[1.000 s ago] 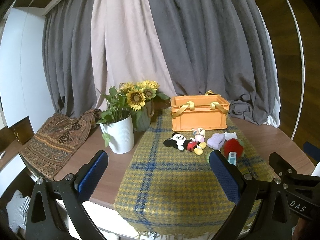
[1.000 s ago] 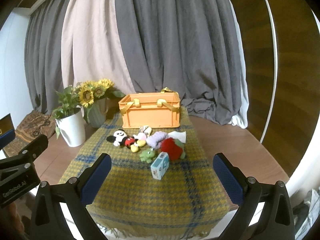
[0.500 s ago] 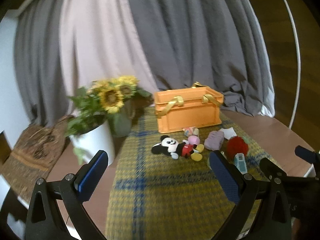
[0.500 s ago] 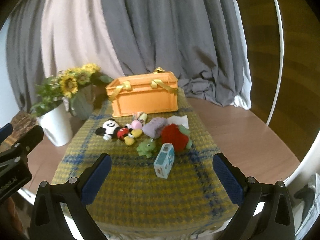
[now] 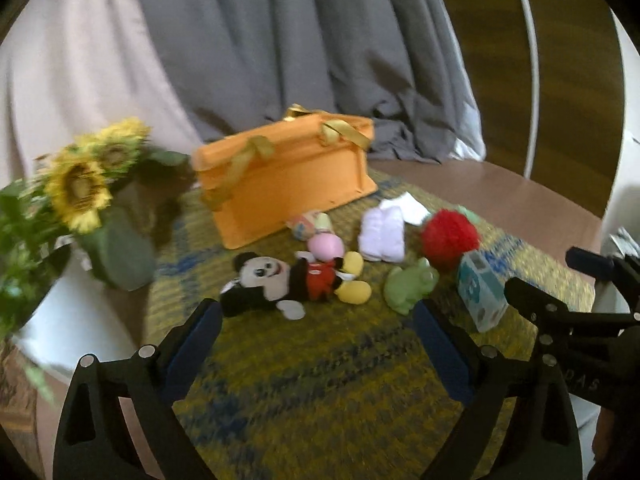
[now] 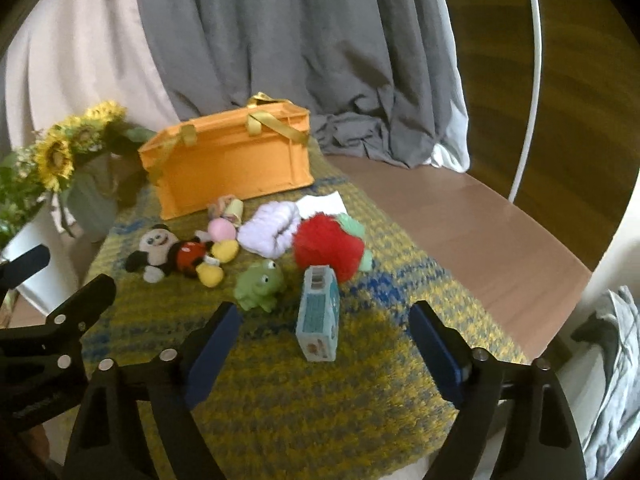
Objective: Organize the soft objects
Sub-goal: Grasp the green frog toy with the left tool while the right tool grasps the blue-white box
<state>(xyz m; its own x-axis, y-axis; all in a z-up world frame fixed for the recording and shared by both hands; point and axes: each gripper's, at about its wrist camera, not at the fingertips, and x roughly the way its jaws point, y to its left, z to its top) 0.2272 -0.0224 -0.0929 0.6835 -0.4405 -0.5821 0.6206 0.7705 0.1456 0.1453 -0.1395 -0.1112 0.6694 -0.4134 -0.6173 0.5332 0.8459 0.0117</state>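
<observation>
Soft toys lie in a row on a yellow-and-blue plaid cloth [image 5: 320, 380] [image 6: 312, 392]: a mouse plush [image 5: 280, 280] [image 6: 172, 254], a pink doll [image 5: 324, 240] [image 6: 224, 228], a lilac cloth [image 5: 382, 232] [image 6: 268, 232], a red pompom [image 5: 450, 240] [image 6: 328, 246] and a green frog [image 5: 410, 284] [image 6: 260, 284]. A blue carton [image 5: 480, 294] [image 6: 318, 316] stands beside the frog. Behind them is an orange crate [image 5: 288, 184] [image 6: 232, 164] with yellow ribbons. My left gripper [image 5: 318, 322] is short of the mouse plush, my right gripper [image 6: 324, 320] short of the carton. Both sets of jaws are closing with nothing between them.
Sunflowers [image 5: 80, 184] [image 6: 60, 152] in a green vase and a white pot [image 5: 76, 320] stand at the left of the round wooden table [image 6: 460, 232]. Grey and beige curtains [image 6: 300, 40] hang behind. A white hoop [image 6: 532, 80] rises at the right.
Both grippers have come forward and down toward the toys, which now look larger. The left view swung right, away from the patterned cloth. Both sets of jaws have narrowed slightly.
</observation>
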